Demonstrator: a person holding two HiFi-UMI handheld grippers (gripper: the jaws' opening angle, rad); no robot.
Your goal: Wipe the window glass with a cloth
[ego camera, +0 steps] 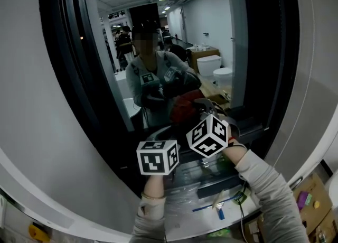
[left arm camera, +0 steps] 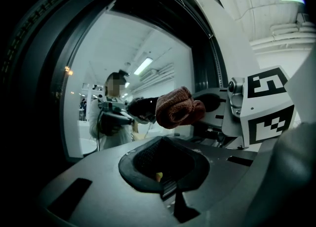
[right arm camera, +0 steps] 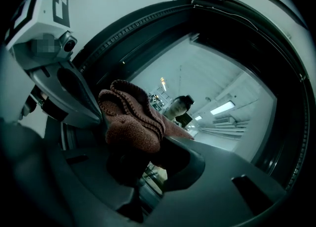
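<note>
Between the jaws of the right gripper (right arm camera: pixel 140 159) sits the cloth (right arm camera: pixel 132 122), and the jaws are clamped on it. The cloth is a reddish-brown knitted fabric with a ribbed edge. It is bunched into a thick wad that stands above the jaw tips and hangs over them on the far side.

The jaws of the left gripper (left arm camera: pixel 163 171) are closed together with no cloth between them. From this gripper, the cloth appears above and ahead of the jaw tips, slightly to the right.

Markings: each gripper carries a cube with black-and-white square markers (ego camera: pixel 157 156). No brand name or readable text is visible on the cloth, the grippers or the window.

Edges and clearance:
- The window glass (ego camera: pixel 211 25) lies directly ahead of both sets of jaws and reflects the person and a lit room.
- The cloth is close to the lower part of the pane. No view confirms contact with the glass.
- A dark frame (ego camera: pixel 63 52) borders the pane to the left and right of the jaws and just below them.
- Open glass extends well above the jaws and to their left.
- The left gripper is just beside the right gripper, on its left. Their cubes are near each other but apart.
</note>
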